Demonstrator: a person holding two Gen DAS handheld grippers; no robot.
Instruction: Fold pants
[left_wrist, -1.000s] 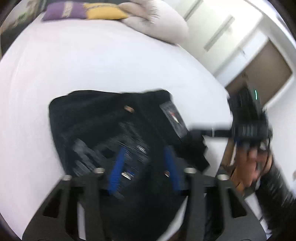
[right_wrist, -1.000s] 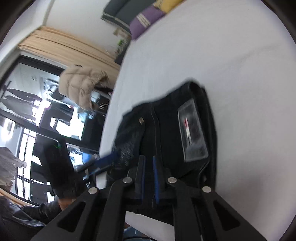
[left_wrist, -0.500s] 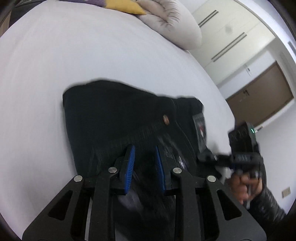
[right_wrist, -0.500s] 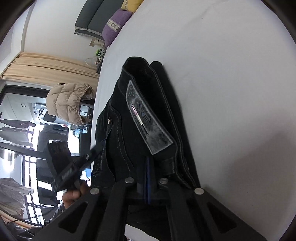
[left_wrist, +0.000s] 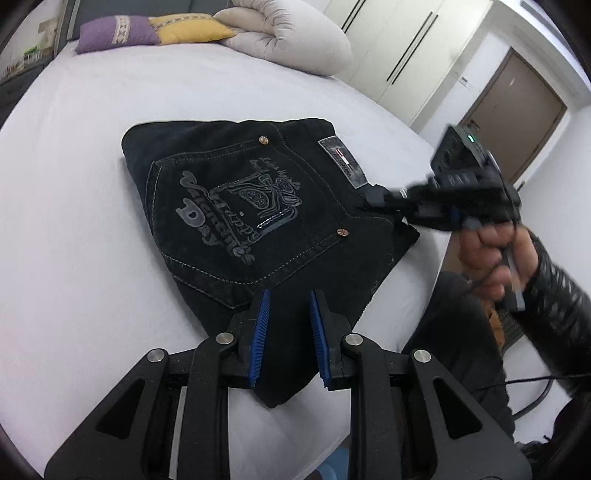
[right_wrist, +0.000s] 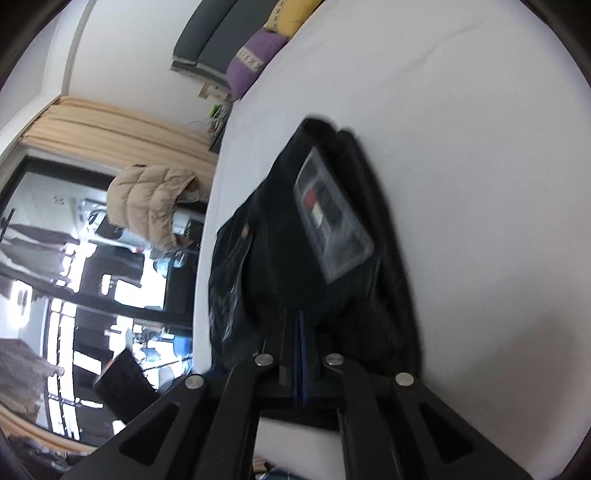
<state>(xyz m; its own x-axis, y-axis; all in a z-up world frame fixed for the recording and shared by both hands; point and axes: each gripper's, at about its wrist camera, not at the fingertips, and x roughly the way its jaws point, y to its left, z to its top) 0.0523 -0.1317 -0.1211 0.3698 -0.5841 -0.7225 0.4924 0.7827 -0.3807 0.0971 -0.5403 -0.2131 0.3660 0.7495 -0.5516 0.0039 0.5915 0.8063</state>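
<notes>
Black jeans (left_wrist: 251, 206) lie folded into a compact stack on the white bed (left_wrist: 74, 221), back pocket with grey print facing up. My left gripper (left_wrist: 288, 314) is open and empty, hovering over the near edge of the stack. My right gripper (right_wrist: 299, 332) has its jaws pressed together over the waistband end of the jeans (right_wrist: 295, 236), near the grey label (right_wrist: 332, 218). It also shows in the left wrist view (left_wrist: 373, 199), with its tip at the waistband corner.
Purple and yellow pillows (left_wrist: 155, 29) and a rolled beige duvet (left_wrist: 291, 44) lie at the head of the bed. The bed edge (left_wrist: 424, 280) runs close on the right, with the person's leg beyond it. White wardrobes and a brown door (left_wrist: 517, 110) stand behind.
My left gripper has let go of the jeans, opened and pulled back. The jeans now lie flat with the printed pocket up. My right gripper stays shut at the waistband.
</notes>
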